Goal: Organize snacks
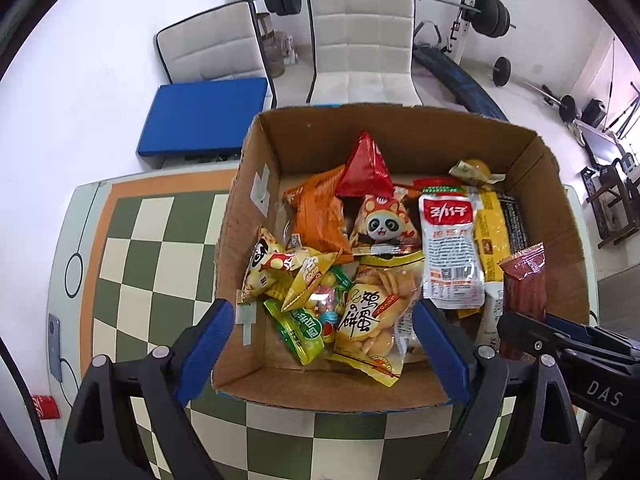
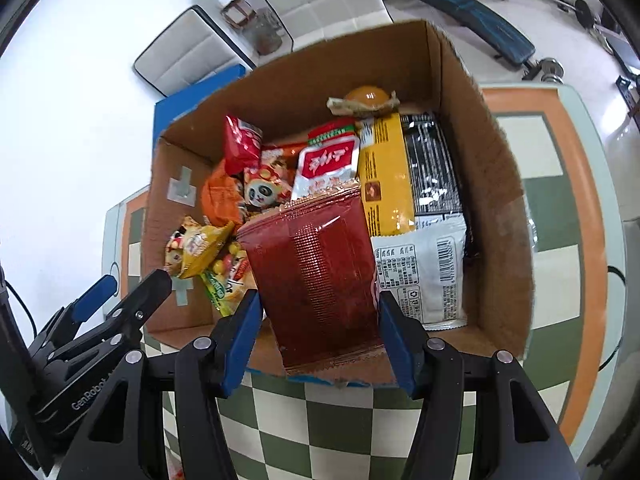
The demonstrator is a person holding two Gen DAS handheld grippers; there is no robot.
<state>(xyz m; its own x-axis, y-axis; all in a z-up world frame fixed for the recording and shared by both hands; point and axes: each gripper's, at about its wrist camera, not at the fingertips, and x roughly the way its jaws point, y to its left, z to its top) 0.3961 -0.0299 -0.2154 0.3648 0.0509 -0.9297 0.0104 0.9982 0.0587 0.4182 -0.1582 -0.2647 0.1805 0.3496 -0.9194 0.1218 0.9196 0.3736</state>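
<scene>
Currently held in the right gripper (image 2: 316, 320): flat dark-red foil sachet with crimped ends (image 2: 320, 276), pinched across its width near the lower end, upper end hanging over the open brown cardboard box (image 2: 500, 184). Fingers (image 2: 240, 340) partly closed, pads pressed on both long edges of the sachet.

Handling, judged from appearance:
- Light, thin, flexible; likely to buckle or swing if moved fast.
- Glossy film, so probably slippery; grip across the flat body, clear of the crimped seals.
- Contents soft; avoid hard squeezing, seam could burst.

Left gripper (image 1: 324, 344): fingers (image 1: 208, 340) spread wide, nothing between them, poised over the near left part of the box above the yellow-edged clear bag of round pale crackers (image 1: 372, 320). Crackers brittle; take by the bag's sealed edge, not by the body.

Box location: on the green-and-cream checkered worktop (image 1: 140, 264), close to its far edge. Right half of the box: yellow long packet (image 2: 386, 176), black long packet (image 2: 432, 168) and white printed packet (image 2: 420, 276) laid flat side by side. Left half: loose heap of small pillow packs. Best landing spot for the sachet, by judgement: flat among the long packets.
</scene>
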